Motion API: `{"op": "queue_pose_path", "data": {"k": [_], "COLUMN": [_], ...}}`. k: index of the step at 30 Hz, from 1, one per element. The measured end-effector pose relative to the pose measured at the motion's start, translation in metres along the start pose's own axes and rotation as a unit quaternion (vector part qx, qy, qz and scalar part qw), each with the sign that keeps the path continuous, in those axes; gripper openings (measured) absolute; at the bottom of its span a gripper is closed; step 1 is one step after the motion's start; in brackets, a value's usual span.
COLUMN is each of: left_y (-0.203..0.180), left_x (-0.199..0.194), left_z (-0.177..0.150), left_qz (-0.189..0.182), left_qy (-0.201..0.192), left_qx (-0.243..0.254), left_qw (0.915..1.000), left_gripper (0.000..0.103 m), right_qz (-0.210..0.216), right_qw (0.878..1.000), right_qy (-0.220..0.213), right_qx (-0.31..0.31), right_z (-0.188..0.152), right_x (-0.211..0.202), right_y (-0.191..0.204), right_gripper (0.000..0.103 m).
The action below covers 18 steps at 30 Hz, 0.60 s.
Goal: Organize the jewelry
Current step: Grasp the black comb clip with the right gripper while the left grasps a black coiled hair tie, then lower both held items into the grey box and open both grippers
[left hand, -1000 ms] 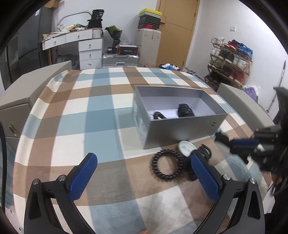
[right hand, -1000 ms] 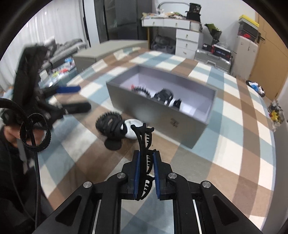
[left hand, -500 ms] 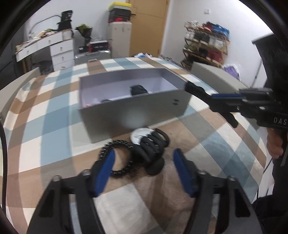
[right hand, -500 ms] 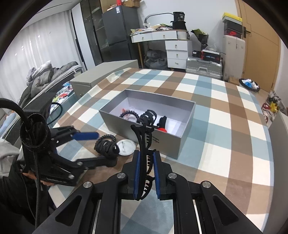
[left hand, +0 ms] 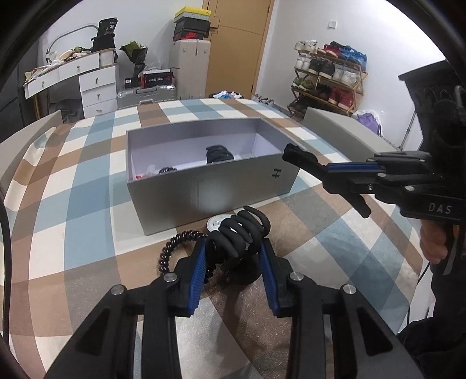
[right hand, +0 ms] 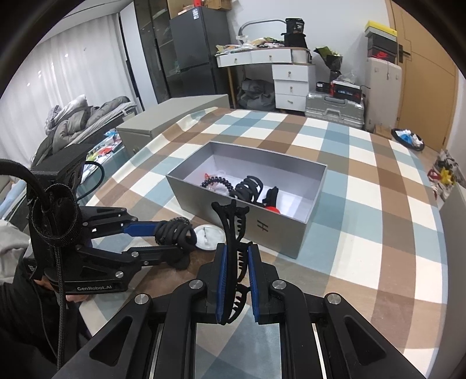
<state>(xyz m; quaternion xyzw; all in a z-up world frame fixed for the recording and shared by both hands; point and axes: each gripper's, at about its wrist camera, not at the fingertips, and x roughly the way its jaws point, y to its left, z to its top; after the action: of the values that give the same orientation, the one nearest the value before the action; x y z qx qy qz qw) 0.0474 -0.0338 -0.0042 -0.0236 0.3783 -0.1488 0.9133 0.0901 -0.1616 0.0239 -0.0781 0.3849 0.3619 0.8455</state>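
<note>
Notably, matte black hair claw (left hand: 237, 233), curved interlocking teeth

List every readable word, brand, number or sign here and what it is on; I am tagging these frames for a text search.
"DAS": right gripper, on its black body.
"GenRobot.AI": left gripper, on its black body.
"H": a mark on the grey box, on its front wall.
"36": black bag on the white desk.
Red-and-black carton on the silver case: print too small to read.
</note>
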Motion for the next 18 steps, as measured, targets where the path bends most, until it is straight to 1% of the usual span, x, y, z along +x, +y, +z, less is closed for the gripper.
{"op": "queue_pose_path", "data": {"k": [4, 10, 18], "left_y": [0.001, 0.01, 0.018], "left_x": [-0.007, -0.019, -0.025], "left_z": [0.004, 0.011, 0.019], "left_qz": [-0.001, -0.003, 0.01], "left_qy": [-0.018, -0.052, -0.082], "left_qx": [-0.004, -0.023, -0.043], "left_qw": [0.9998, 0.9984, 0.9956], "left_gripper": [0.029, 0.029, 0.029], "right_qz": [0.0, 0.007, 0.021], "right_qw": [1.0, 0.999, 0.993], "right_qy": [-0.012, -0.037, -0.081], "right_qx": [0.009, 0.029, 0.087], "right_z": [0.002, 0.006, 0.014], "right_x": [-0.004, -0.01, -0.017], "right_y": [-0.003, -0.009, -0.024], "right_gripper": [0.013, 0.013, 0.013]}}
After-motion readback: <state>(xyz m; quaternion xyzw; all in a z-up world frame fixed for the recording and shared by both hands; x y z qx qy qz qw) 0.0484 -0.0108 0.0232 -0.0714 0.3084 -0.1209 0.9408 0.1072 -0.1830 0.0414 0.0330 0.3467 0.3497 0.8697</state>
